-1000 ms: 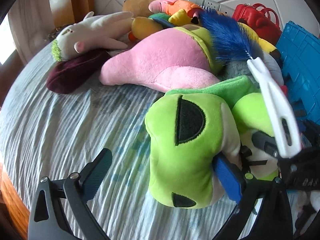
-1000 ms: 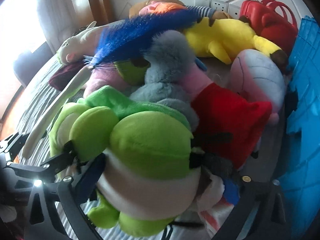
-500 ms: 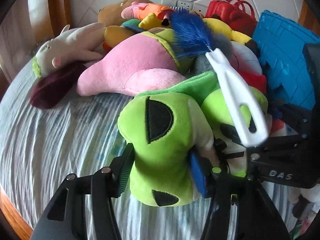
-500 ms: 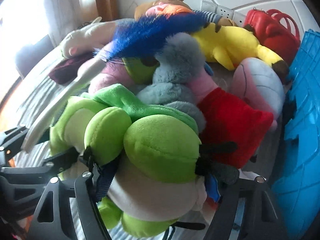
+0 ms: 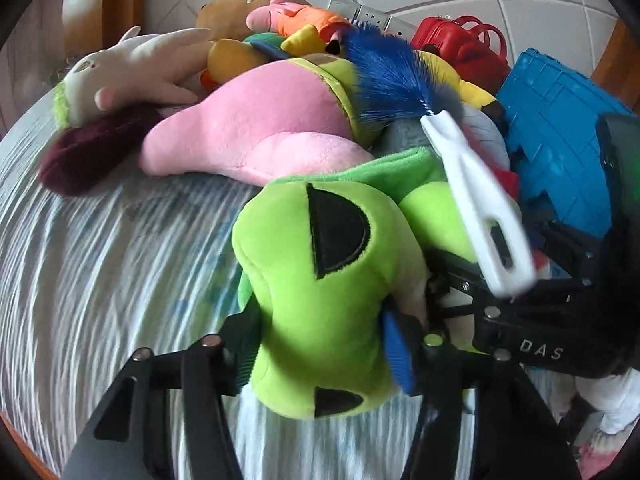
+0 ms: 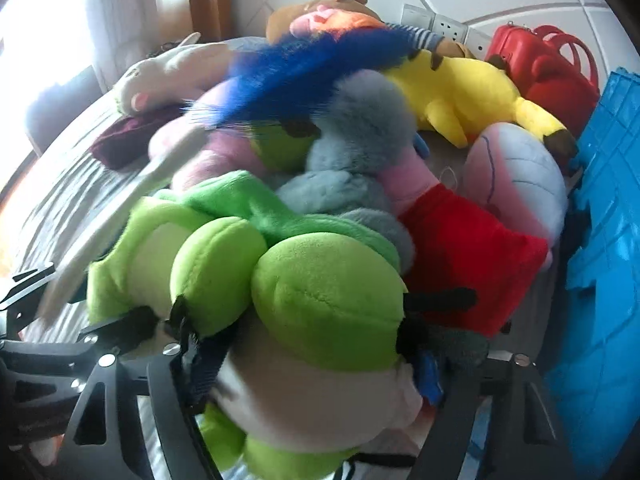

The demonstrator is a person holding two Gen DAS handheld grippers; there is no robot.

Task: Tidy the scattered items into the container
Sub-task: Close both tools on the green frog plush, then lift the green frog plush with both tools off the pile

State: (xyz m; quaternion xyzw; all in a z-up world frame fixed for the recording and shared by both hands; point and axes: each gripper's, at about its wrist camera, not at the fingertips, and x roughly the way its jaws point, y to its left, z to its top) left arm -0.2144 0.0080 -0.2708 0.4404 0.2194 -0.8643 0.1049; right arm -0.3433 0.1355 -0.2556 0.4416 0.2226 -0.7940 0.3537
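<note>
While your left gripper clamps the green frog plush at its head, both pads pressed into the fabric, your right gripper squeezes the same frog's body from the other side. Frog sits on the striped bedsheet, at the near edge of the plush pile. Blue brush with white handle lies across the frog's back. Pink plush just behind the frog. Blue crate right of the frog, near it.
</note>
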